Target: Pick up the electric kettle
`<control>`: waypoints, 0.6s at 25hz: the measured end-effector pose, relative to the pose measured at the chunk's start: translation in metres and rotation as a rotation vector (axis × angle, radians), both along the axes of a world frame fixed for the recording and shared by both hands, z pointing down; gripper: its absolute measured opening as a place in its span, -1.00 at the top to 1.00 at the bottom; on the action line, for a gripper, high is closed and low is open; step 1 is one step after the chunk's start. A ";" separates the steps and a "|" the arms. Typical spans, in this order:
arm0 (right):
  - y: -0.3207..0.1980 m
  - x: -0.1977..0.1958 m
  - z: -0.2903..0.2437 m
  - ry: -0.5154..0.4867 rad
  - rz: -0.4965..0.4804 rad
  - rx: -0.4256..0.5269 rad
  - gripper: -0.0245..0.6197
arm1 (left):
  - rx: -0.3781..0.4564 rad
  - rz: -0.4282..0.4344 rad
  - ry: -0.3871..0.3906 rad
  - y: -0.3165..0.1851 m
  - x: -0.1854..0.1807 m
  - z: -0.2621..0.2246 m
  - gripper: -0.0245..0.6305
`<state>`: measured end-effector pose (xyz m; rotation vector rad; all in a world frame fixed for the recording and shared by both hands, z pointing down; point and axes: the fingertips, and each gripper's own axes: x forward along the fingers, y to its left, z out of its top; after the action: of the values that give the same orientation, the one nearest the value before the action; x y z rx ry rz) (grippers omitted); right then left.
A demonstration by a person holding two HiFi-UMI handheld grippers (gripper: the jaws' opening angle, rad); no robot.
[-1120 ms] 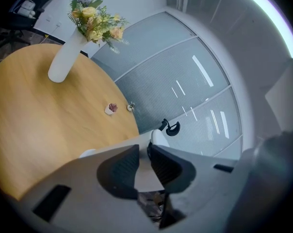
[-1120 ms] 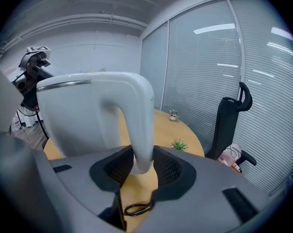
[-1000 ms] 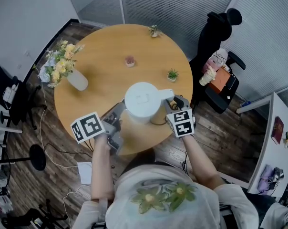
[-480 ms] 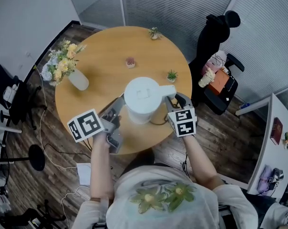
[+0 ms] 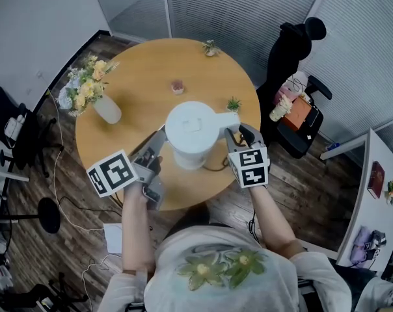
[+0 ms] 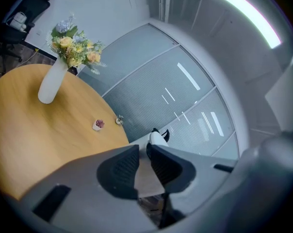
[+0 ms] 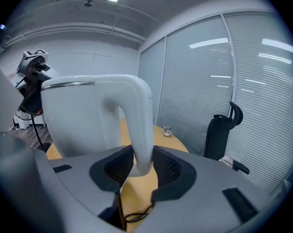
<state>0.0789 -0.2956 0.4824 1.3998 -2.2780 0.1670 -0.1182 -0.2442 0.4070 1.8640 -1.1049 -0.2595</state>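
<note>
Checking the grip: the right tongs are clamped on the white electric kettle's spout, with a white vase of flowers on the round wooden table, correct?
No: the right tongs clamp the white electric kettle by its curved handle, not its spout; the right gripper view shows it. The rest holds.

Right claw (image 7: 142, 155) grips the white electric kettle (image 7: 78, 115) by its handle.

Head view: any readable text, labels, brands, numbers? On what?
No readable text anywhere.
Left marker cube, right marker cube: black-and-white square patterns, no letters.
Kettle: faint mark on the lid, too blurred to read.
</note>
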 end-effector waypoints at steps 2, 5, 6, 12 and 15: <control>0.001 0.000 -0.005 -0.012 -0.002 0.008 0.49 | 0.015 -0.004 -0.002 0.001 0.000 -0.005 0.69; 0.003 0.000 -0.011 -0.029 -0.006 0.018 0.49 | 0.034 -0.011 -0.009 0.003 0.000 -0.014 0.69; 0.004 0.000 -0.013 -0.034 -0.008 0.022 0.49 | 0.040 -0.013 -0.011 0.004 0.000 -0.016 0.69; 0.007 -0.003 -0.028 -0.068 -0.014 0.039 0.49 | 0.079 -0.024 -0.017 0.006 -0.003 -0.032 0.69; 0.009 -0.003 -0.035 -0.075 -0.014 0.047 0.49 | 0.084 -0.034 -0.028 0.008 -0.004 -0.038 0.69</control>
<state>0.0761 -0.2867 0.4478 1.4226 -2.3669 0.1650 -0.1220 -0.2358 0.3689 1.9296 -1.1612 -0.3044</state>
